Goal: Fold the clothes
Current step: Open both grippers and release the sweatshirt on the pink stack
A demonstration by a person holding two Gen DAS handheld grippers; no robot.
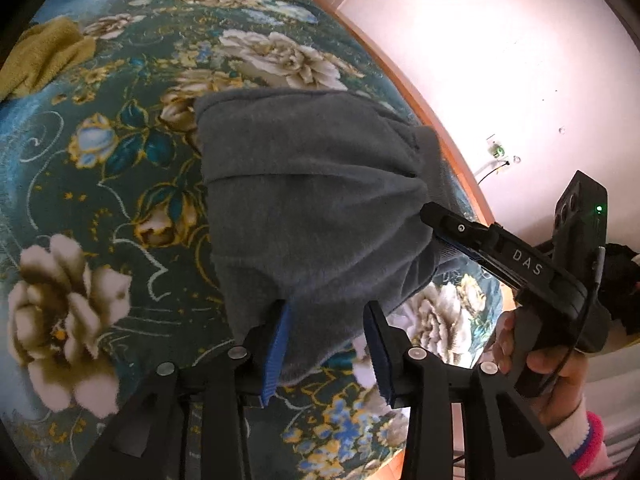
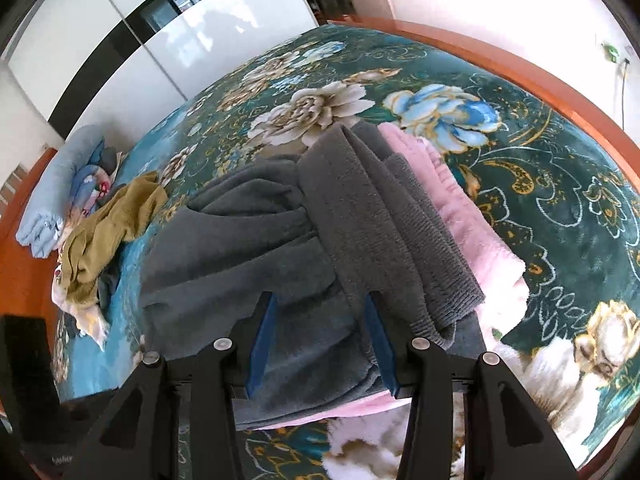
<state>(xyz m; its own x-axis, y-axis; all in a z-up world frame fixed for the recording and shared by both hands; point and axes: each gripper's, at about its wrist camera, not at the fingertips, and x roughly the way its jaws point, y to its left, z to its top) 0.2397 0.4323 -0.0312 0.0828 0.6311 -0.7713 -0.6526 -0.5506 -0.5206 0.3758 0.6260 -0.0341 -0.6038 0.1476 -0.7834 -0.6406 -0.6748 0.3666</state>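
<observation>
A folded grey fleece garment (image 1: 304, 200) lies on the floral bedspread (image 1: 100, 184). My left gripper (image 1: 326, 308) is open, its blue-padded fingers either side of the garment's near edge. My right gripper also shows in the left wrist view (image 1: 448, 224), at the garment's right side by its ribbed cuff. In the right wrist view the grey garment (image 2: 248, 248) lies on top of a folded pink fleece (image 2: 480, 236), its ribbed band (image 2: 384, 224) folded across. My right gripper (image 2: 320, 300) is open over the garment's near part.
A mustard-yellow garment (image 2: 108, 236) lies crumpled at the left, also in the left wrist view (image 1: 44, 56). Light blue pillows (image 2: 60, 192) sit beyond it. The wooden bed frame (image 2: 520, 68) and a white wall border the bed.
</observation>
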